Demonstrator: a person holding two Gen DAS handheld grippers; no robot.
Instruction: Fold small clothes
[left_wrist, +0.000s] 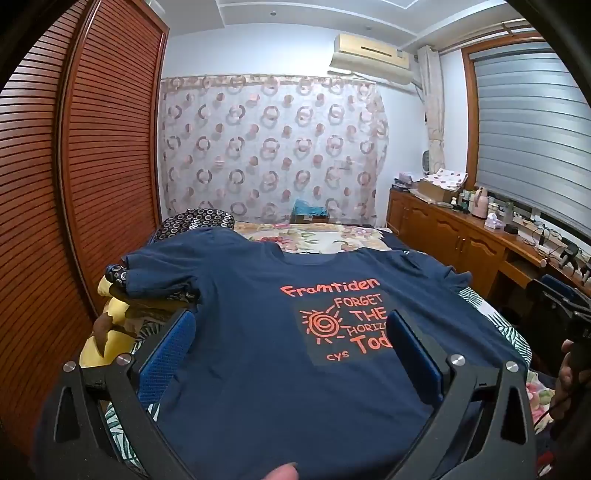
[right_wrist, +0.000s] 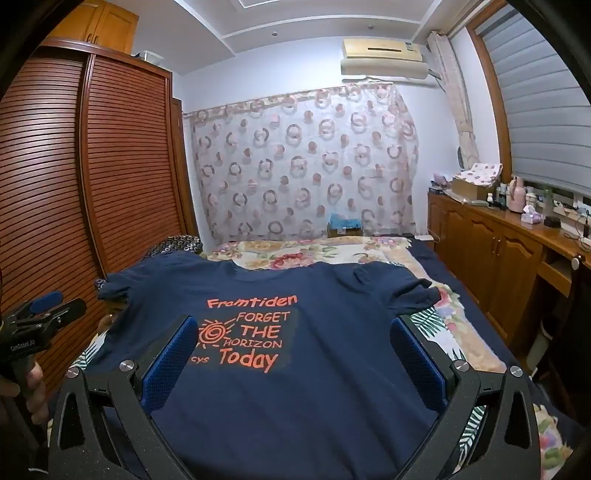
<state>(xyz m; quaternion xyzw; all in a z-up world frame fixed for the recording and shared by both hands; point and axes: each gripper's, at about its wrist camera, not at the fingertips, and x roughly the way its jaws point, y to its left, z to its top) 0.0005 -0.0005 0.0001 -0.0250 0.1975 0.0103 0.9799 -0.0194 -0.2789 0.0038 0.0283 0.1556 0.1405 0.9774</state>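
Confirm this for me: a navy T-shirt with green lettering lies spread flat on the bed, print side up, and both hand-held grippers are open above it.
Not quite: the lettering on the navy T-shirt is orange-red, not green, as the right wrist view shows. The rest holds: it lies spread flat on the bed, print up, with the left hand-held gripper and right hand-held gripper open above it.

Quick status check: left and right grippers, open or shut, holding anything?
Left gripper: open wide, holding nothing, above the navy T-shirt.
Right gripper: open wide, holding nothing, above the same shirt.

T-shirt (right_wrist: 295, 387) spread on bed (right_wrist: 461, 280), wardrobe (right_wrist: 122, 166) left, cabinets (right_wrist: 495, 251) right
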